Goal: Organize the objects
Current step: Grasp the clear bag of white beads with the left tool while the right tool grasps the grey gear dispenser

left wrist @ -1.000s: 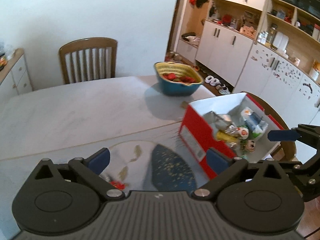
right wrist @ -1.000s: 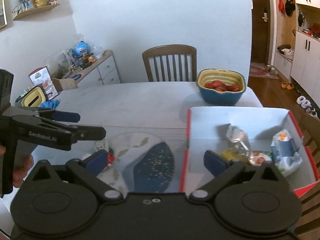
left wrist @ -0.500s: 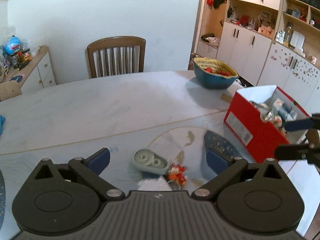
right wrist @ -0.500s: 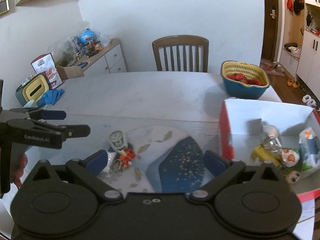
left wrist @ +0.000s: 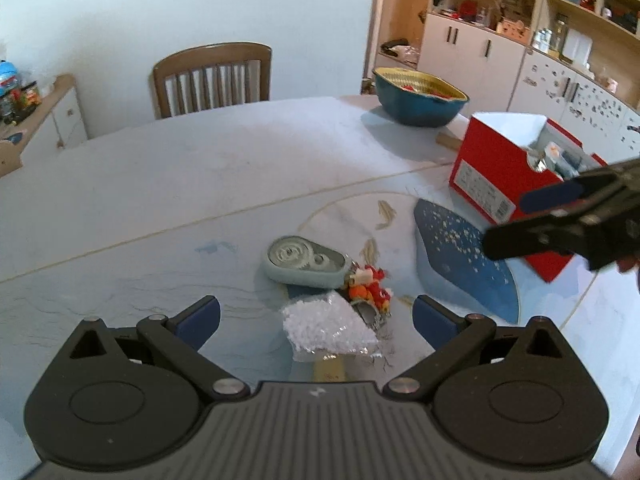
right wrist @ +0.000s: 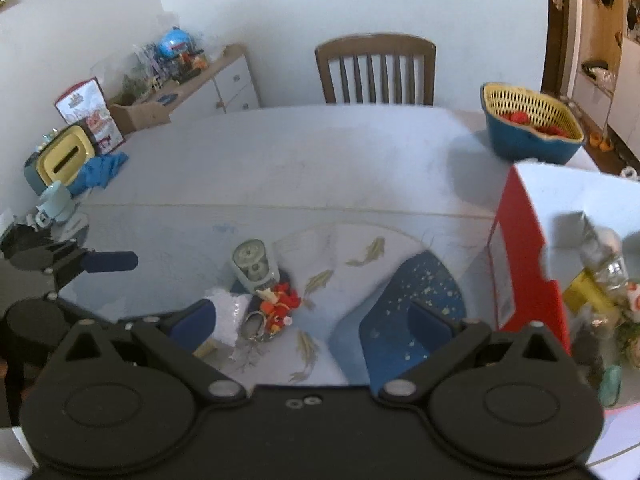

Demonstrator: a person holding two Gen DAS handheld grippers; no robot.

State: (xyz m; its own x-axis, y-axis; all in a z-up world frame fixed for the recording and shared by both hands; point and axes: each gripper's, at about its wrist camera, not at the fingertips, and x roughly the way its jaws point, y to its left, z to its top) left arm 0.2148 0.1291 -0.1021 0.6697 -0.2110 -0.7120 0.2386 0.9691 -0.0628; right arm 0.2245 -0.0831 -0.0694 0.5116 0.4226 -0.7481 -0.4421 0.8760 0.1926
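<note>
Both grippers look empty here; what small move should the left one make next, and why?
Probably ease the left gripper forward and down over the white packet. It is open and empty, the packet lies loose on the table between its fingers, and the red box already holds other items.

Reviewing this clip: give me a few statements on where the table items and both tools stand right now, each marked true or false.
1. The left tool is open and holds nothing. True.
2. The correction tape dispenser lies inside the red box. False: it lies on the table, apart from the box.
3. The blue bowl holds a yellow strainer with red items. True.
4. The right tool grips the red keychain. False: it is open and empty.
</note>
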